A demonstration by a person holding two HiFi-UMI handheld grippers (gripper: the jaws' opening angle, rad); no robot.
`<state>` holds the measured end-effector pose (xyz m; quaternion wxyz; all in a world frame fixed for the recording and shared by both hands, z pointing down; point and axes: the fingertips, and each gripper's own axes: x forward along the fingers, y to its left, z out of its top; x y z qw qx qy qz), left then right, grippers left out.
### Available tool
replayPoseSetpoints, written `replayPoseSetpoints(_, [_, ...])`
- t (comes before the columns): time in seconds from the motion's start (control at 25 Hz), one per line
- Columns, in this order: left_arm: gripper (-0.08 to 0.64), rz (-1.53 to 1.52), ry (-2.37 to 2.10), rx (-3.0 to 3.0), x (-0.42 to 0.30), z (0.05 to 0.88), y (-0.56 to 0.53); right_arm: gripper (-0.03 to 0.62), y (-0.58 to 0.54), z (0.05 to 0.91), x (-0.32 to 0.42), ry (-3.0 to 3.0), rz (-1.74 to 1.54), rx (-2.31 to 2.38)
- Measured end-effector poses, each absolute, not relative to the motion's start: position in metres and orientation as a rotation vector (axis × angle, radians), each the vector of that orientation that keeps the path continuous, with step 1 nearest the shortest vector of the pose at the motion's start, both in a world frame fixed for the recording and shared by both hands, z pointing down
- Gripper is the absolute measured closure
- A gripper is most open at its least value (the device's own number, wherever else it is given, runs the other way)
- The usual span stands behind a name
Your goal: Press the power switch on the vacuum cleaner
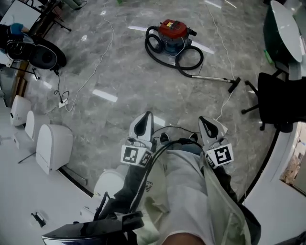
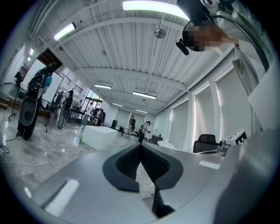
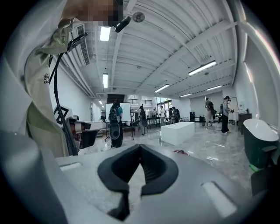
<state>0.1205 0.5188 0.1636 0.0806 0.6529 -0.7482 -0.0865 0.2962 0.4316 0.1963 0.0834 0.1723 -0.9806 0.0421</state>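
Sitting on marble floor (image 1: 119, 72), the vacuum cleaner (image 1: 173, 31) is far from left tool (image 1: 142, 125) and right tool (image 1: 206, 127), both clenched.

left gripper (image 2: 141, 145) and right gripper (image 3: 139, 147): smooth matt grey plastic, with ribbed black rubbery fingers (image 2: 127, 165). far beyond the fingers lies a polished grey stone floor (image 1: 134, 72). the vacuum cleaner (image 1: 173, 29) has a glossy red plastic lid and a shiny metal wand (image 1: 210, 77).

We see bright, even light from ceiling strip lights (image 2: 153, 5). They leave white glare streaks on the polished floor (image 1: 119, 72) just beside the vacuum cleaner (image 1: 173, 32) and to its left; shadows around it are faint. Both gripper views bow into black round edges, with the nearest surfaces soft and out of focus.
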Motion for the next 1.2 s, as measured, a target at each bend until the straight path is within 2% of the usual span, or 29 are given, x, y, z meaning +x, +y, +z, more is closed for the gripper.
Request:
replayPoseSetpoints(0.4, [0.555,-0.257,-2.148,2.006,0.086,0.169,0.540,0.591,0.459,0.194,0.261,-2.868,0.101,0.598])
replayPoseSetpoints(1.2, [0.555,-0.246,-2.023,2.071,0.109,0.179,0.533,0.591,0.481,0.197,0.276,-2.854,0.120,0.628])
